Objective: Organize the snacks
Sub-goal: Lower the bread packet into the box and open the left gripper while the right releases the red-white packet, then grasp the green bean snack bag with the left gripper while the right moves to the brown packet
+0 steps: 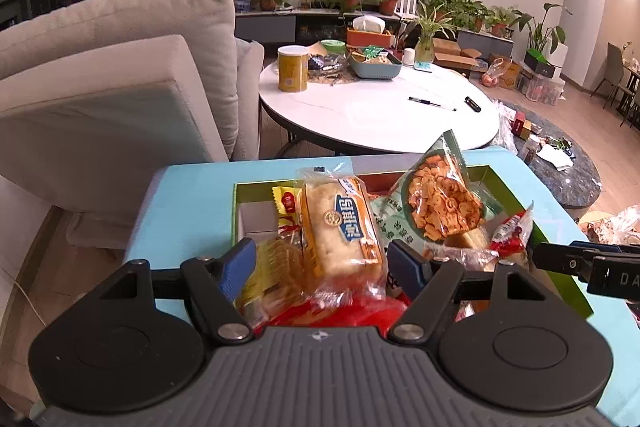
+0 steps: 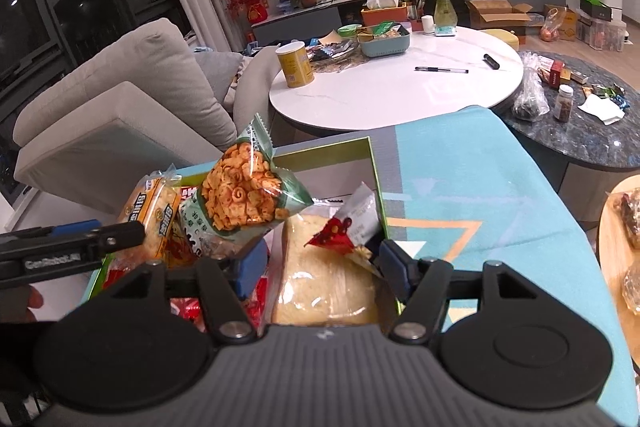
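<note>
both tools gape: left tool (image 1: 322,263) straddles bread pack (image 1: 340,223), right tool (image 2: 322,265) toast (image 2: 324,279).

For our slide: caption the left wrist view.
Open left gripper straddles a wrapped bread roll in the green snack box.

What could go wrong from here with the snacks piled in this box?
The green crisp bag stands tilted on top of the pile in the green box and could slide out. The open left gripper straddles the orange bread pack; closing hard might crush it. The open right gripper could likewise squash the sliced bread.
</note>
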Demonstrator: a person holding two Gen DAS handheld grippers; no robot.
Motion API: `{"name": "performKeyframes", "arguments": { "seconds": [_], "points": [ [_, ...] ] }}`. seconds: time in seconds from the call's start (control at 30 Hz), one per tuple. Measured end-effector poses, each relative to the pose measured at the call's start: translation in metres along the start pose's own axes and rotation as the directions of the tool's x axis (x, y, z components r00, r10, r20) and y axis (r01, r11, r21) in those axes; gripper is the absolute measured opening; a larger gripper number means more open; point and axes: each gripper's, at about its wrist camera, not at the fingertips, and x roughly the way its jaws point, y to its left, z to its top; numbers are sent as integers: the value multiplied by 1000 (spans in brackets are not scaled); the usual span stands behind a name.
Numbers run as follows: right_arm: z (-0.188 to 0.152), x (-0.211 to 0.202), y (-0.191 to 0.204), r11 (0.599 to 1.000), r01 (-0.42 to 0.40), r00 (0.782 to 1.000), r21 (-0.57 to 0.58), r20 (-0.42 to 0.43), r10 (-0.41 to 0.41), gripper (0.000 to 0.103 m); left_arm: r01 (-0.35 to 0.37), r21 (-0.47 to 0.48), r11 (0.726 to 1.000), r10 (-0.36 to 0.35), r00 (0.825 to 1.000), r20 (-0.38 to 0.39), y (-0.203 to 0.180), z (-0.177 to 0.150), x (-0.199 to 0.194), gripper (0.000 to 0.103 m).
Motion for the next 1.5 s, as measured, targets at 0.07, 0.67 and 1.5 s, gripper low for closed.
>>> {"name": "performKeyframes", "arguments": {
  "seconds": [0.07,0.67,1.5],
  "points": [
    [-3,-4,-1,1000,3,1000,2,-1,-3,85,-4,4,1000,4,1000,6,1,-4,-8,71],
    [-41,-44,-6,999,29,999,26,-37,-28,85,68,88,994,-64,997,-43,-7,-67,-70,76],
    [-87,-72,-5,999,49,994,-1,-102,-49,85,81,129,988,-44,963,-266,-50,-123,-9,71]
  ]
}}
